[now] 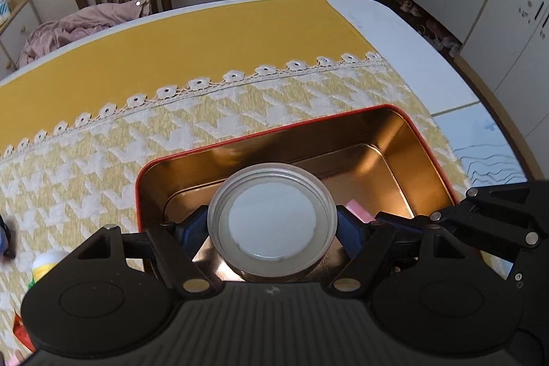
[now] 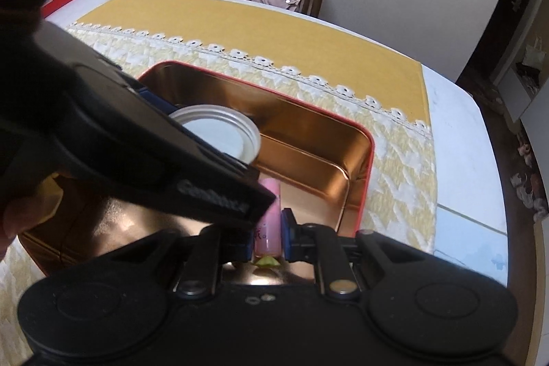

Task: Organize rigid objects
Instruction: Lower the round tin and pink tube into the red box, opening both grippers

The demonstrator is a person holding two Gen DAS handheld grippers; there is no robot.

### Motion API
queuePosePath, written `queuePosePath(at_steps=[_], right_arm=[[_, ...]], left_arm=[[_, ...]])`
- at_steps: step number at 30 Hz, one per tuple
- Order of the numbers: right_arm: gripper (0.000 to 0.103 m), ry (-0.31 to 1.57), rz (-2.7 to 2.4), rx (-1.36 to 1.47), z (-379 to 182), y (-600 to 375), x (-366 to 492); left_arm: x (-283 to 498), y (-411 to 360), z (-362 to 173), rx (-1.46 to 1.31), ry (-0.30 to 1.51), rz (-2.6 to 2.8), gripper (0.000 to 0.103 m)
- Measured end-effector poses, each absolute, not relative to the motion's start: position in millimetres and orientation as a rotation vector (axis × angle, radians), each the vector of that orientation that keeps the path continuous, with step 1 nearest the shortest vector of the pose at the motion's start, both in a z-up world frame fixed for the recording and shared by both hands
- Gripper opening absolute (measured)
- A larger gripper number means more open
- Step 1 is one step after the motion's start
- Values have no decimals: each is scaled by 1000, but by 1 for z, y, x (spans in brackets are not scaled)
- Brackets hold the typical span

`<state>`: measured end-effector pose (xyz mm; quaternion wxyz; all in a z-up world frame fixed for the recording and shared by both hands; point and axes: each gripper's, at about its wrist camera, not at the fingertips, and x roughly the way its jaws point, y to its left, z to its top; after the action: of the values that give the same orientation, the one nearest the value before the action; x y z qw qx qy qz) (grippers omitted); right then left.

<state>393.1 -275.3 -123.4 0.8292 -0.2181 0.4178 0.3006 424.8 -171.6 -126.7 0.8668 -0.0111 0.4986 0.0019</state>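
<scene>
The left gripper (image 1: 272, 225), black with blue-padded fingers (image 1: 192, 227), points steeply downward, its jaws spread wide and pressed against both sides of a round grey-rimmed lid with a white inner disc (image 1: 272, 222). The right gripper (image 2: 268, 237), of the same black build, also tilts downward; its jaws are drawn nearly together, clamping a slim pink cylindrical tube (image 2: 268, 222) between the blue pads (image 2: 287, 234). The two grippers sit close side by side, the left one's body crossing in front of the right wrist view. A fingertip (image 2: 17, 218) shows at that view's left edge.
</scene>
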Motion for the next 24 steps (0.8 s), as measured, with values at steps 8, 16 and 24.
queuePosePath(at_steps=[8,16,24], right_arm=[[24,896,670,-463,-120,-279,389],[33,888,682,-398,-108,-299,383],[42,889,690,-333,-95,-315,379]], left_arm=[[429,-182,-133,37,1061,13,77],[419,-181,-123,-13,1042,17,77],[409,-179,-106,-20,986,19,77]])
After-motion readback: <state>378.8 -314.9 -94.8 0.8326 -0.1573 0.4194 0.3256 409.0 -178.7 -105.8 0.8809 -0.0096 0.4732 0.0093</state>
